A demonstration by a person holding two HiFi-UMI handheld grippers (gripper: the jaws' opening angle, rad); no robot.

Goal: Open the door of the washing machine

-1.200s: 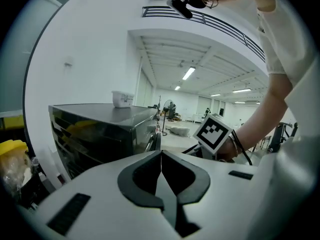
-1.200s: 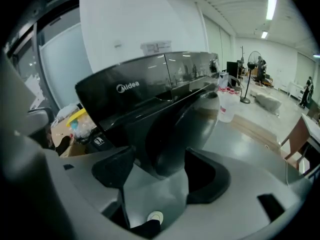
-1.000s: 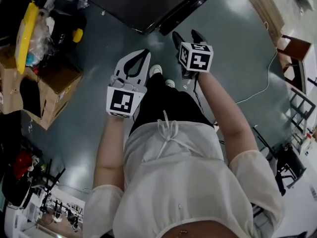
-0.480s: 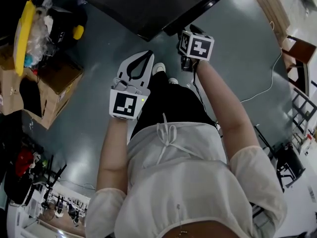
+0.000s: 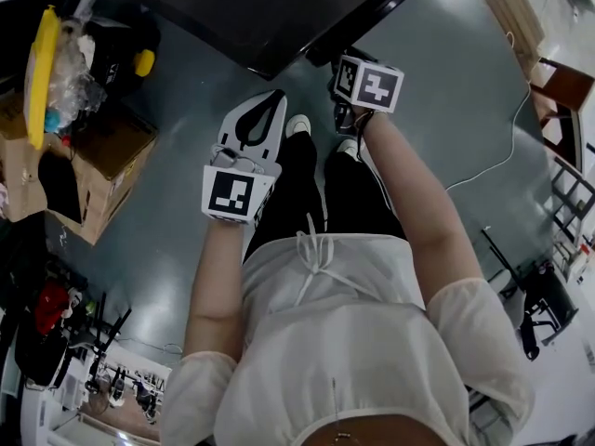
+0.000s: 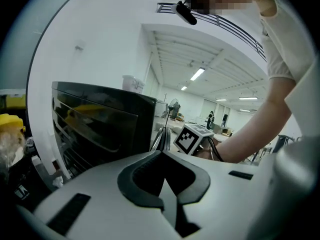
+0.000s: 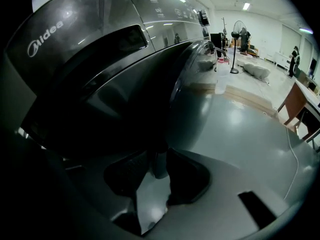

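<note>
The dark grey front-loading washing machine (image 7: 95, 54) stood on the glossy grey floor (image 7: 250, 134), directly ahead of the person's white shoes (image 5: 296, 126). Its round, bulging smoked-glass door (image 7: 197, 89) looked not yet swung out. The black right gripper (image 7: 159, 156) pointed steeply down at the door's near edge. Its fingers had just been closing and stood narrow, with a slim grey lip of the door's rim between them, apparently pinched. The white left gripper (image 6: 163, 152) hung beside it, clear of the machine, its fingers together on nothing.

The main risk lay in that thin bite. Only a sliver of smooth rim sat between the fingers, and they met it at a steep angle. If the latch resisted, a pull could have slid them straight off the lip and sent the hand jerking back.

A pull that did not follow the hinge's arc would have twisted the lip within the grip and levered it loose.

The person's legs stood very close to the machine's front, so a door that released suddenly could have swung into the shins.

A thin white cable (image 5: 493, 156) trailed across the floor on the person's right, and a quick step backwards could have caught it.

With the left gripper idle, nothing steadied the machine against a hard tug.
</note>
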